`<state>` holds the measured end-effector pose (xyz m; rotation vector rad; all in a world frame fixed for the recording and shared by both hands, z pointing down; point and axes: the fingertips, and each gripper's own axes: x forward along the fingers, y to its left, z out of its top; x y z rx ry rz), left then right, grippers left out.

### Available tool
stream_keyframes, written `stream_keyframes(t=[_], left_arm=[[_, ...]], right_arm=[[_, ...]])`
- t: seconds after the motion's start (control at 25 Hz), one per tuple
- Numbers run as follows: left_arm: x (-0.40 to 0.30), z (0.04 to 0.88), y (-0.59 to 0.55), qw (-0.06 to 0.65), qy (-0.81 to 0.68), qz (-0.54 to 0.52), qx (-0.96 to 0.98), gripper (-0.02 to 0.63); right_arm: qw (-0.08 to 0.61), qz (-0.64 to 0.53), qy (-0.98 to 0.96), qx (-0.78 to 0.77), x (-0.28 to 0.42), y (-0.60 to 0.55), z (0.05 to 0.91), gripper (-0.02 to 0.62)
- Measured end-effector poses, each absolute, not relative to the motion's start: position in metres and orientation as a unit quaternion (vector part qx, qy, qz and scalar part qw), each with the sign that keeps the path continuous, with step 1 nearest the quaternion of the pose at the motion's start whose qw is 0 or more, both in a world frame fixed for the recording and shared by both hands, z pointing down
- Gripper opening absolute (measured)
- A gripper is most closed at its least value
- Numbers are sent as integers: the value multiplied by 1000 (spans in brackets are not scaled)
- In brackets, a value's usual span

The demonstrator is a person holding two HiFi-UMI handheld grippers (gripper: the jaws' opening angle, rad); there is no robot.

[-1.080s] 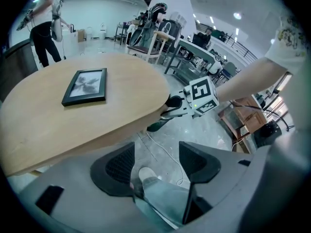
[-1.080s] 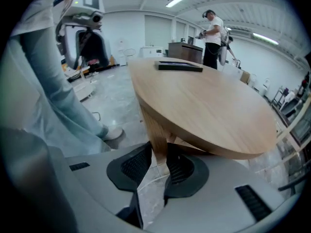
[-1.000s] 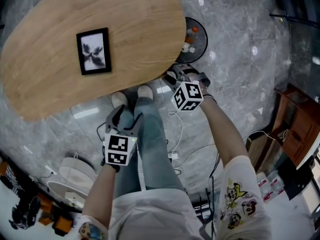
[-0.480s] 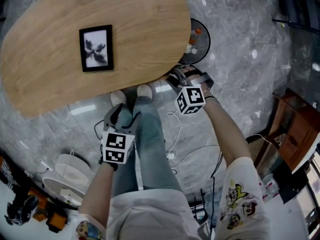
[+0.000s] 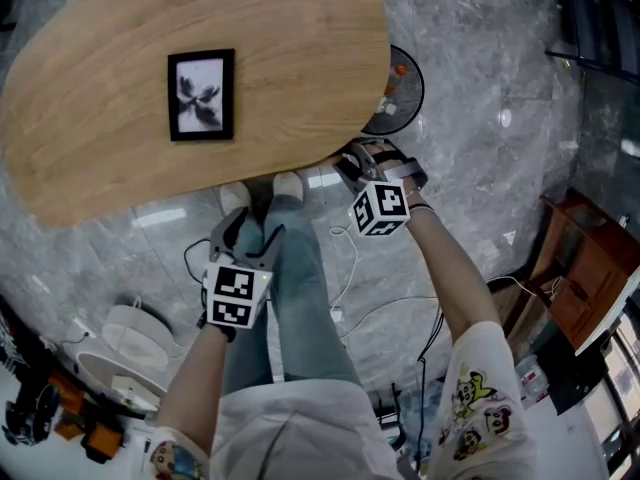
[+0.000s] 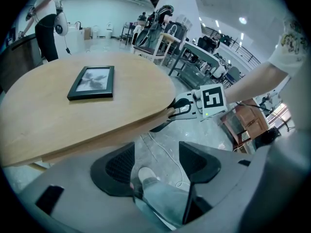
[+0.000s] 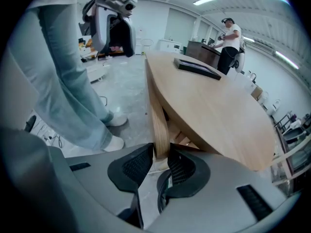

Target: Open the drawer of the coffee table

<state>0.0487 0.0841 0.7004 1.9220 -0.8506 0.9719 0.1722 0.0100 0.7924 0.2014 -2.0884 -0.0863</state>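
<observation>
Right gripper view has the pads (image 7: 136,165) clenched on the edge of a wooden drawer front (image 7: 159,120), which sits just under the top of the table (image 7: 218,106) at its near right end, so the right gripper (image 7: 160,152) has its hold. A dark gap shows behind the front, and I judge the drawer at most cracked open: the grasp is done and nearly all of the outward pull is left. Nothing of the drawer's inside shows, so its contents cannot be told. Left gripper (image 6: 156,152) hangs released and empty by the table's near edge, with only a shoe (image 6: 146,174) far below between its jaws. On the top, a frame (image 5: 202,95) lies well apart from the drawer
</observation>
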Motion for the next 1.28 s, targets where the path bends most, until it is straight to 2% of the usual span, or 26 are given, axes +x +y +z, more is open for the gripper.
stream_keyframes(t=[0.08,0.28,0.4,0.6,0.76,1.0,1.28], left_arm=[[48,701,84,402,-338,383,760,264],[49,699,90,399,-330,384,765,264],[49,701,96,399,-324,390,764,264],[46,700,105,395,-319,400,763,264],[40,698,108,396,-322,400,761,264],[38,697,103,400,-332,391,760,264],[39,703,104,408,-337,386,756,264]], right_arm=[[483,10,-868,116,168,8,788,75],[440,102,-866,213,160,5,775,153],[452,64,-861,224,164,3,775,141],[489,-61,-858,147,168,9,776,97],[497,-102,-856,97,166,15,774,86],[487,-106,-866,42,166,29,765,78],[496,-58,-866,-13,181,113,775,66]])
